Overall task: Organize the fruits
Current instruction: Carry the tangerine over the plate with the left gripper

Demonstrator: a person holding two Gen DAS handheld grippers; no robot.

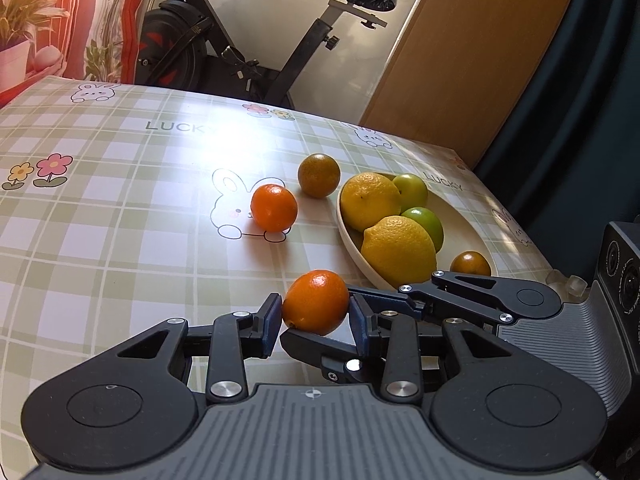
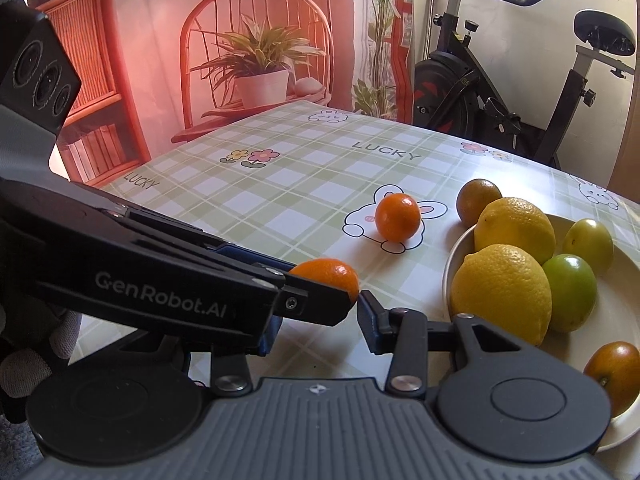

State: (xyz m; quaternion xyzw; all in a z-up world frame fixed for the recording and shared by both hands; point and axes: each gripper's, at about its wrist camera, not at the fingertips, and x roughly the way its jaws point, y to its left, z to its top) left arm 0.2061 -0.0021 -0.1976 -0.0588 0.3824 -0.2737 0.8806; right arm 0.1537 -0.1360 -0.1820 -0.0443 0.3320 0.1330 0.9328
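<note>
A small orange (image 1: 316, 300) sits between the blue pads of my left gripper (image 1: 316, 314), which is shut on it. My right gripper (image 2: 320, 312) comes in from the right and crosses the left one. Its fingertips (image 2: 366, 308) close on the same orange (image 2: 326, 274) from the other two sides, and its left pad is hidden. The cream bowl (image 1: 346, 236) to the right holds two lemons (image 1: 398, 250), two green fruits (image 1: 426, 226) and a brownish orange (image 1: 470, 264). Another orange (image 1: 274, 208) and a dull green-brown one (image 1: 319, 175) lie on the checked cloth.
An exercise bike (image 1: 240, 52) stands behind the table's far edge, with a wooden panel (image 1: 460, 60) to its right. The table's right edge (image 1: 532, 240) runs close behind the bowl. A gloved hand (image 2: 28, 364) shows at the lower left.
</note>
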